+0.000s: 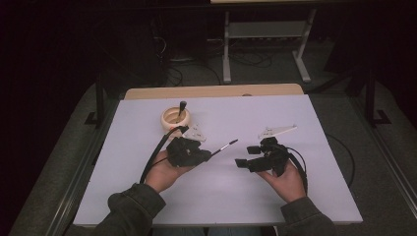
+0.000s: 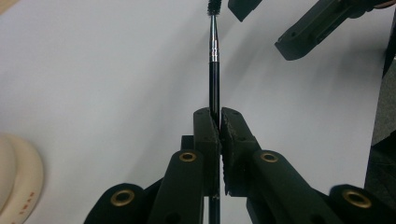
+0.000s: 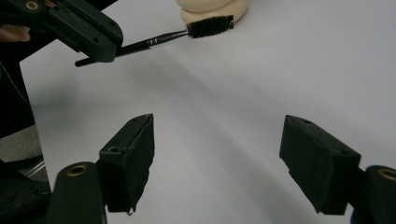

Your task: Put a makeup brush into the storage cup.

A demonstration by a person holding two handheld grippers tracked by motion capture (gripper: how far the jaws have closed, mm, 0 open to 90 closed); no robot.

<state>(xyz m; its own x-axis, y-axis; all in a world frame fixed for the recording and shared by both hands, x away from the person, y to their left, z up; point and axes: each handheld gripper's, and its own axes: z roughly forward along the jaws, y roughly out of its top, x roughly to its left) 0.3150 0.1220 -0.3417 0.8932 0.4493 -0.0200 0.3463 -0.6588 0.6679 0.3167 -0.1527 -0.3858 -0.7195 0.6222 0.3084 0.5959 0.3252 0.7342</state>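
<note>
In the high view we see the left gripper (image 1: 209, 155) at the centre left of the frame, its jaws pressed together on a thin black brush (image 1: 225, 146). The brush sticks out to the right, above the white table (image 1: 147, 206), its tip toward the right gripper (image 1: 242, 163). In the left gripper view the brush handle (image 2: 214, 88) runs straight up from the pinching jaws, and its bristle tip reaches the top edge. The right gripper stands at the centre right, its jaws spread wide with nothing between them. A cream bowl (image 1: 169, 118) with another dark tool inside sits in the upper left part of the table.
</note>
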